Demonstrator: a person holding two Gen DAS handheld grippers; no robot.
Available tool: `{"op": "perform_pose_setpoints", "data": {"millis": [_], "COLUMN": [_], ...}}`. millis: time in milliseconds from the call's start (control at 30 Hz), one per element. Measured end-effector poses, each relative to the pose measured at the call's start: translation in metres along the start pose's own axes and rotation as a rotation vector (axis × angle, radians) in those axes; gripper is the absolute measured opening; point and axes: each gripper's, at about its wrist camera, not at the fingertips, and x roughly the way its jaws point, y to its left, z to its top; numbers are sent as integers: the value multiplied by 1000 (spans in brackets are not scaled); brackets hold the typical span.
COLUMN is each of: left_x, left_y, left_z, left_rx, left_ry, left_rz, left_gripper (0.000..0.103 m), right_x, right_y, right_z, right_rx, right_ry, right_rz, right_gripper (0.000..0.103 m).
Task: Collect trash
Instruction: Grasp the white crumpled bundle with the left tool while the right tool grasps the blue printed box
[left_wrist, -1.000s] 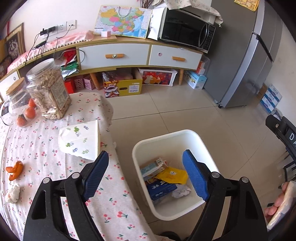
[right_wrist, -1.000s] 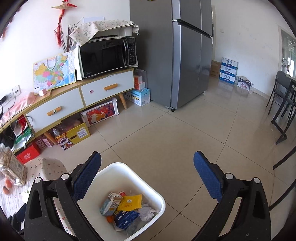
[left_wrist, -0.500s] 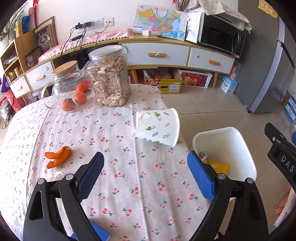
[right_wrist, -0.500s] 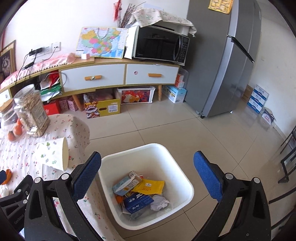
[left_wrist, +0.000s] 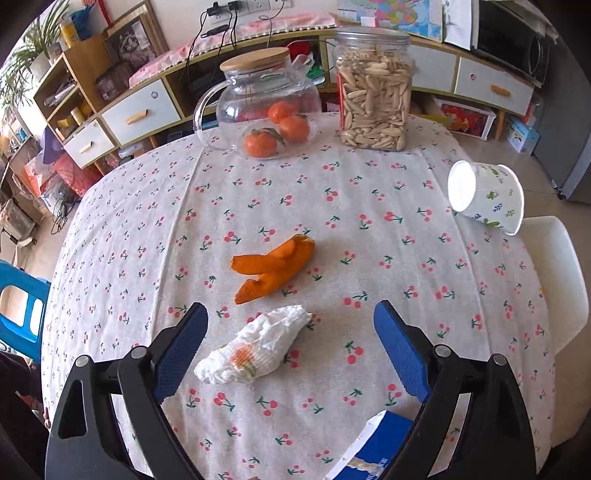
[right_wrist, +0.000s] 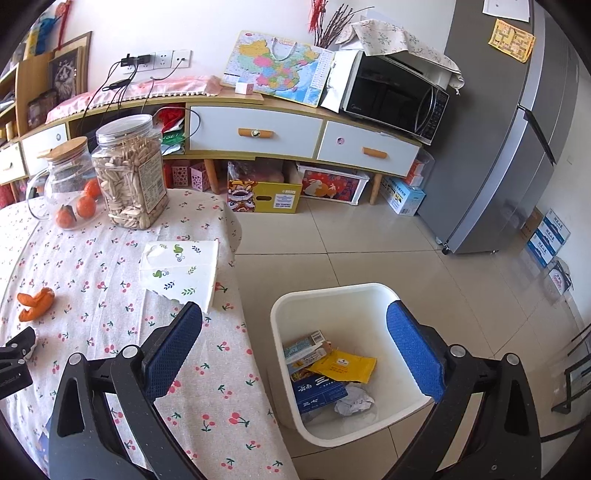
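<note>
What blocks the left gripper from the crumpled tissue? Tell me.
Nothing visible does. The left gripper is open, and the crumpled tissue lies on the tablecloth between its fingers. The orange peel lies beyond the tissue, apart from it.

The left wrist view looks down and forward across the counter (left_wrist: 406, 206), close above a crumpled tissue (left_wrist: 255, 349). The right wrist view, higher, faces the counter's edge and the bin (right_wrist: 291, 306) on the floor. Both share the paper cup (left_wrist: 487, 199) (right_wrist: 181, 269) and orange peel (left_wrist: 273, 266) (right_wrist: 35, 302).
</note>
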Motion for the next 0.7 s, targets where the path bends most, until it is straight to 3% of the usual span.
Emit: {"op": "perform_pose_setpoints", "data": {"millis": [167,433,533,600,700], "left_x": [11,28,37,42,42], "left_y": [20,27,27,26,28], "left_z": [-8,-17,-18,-21,-25], "left_rx": [2,11,23,30,44], "left_ry": [48,106,134,153,125], "left_rz": [14,-32,-57,-77,-90], "left_gripper": [89,88,76,62,51], "right_x": [2,3,7,9,12], "right_y": [16,44,51,56,64], "right_z": [1,-1,-3,-4,-6], "right_rx": [-16,-58,-57,-60,-67], "right_ry": [6,37,66,79,107], "right_rz": [20,78,111,126,156], "right_gripper": [96,96,96,96,96]}}
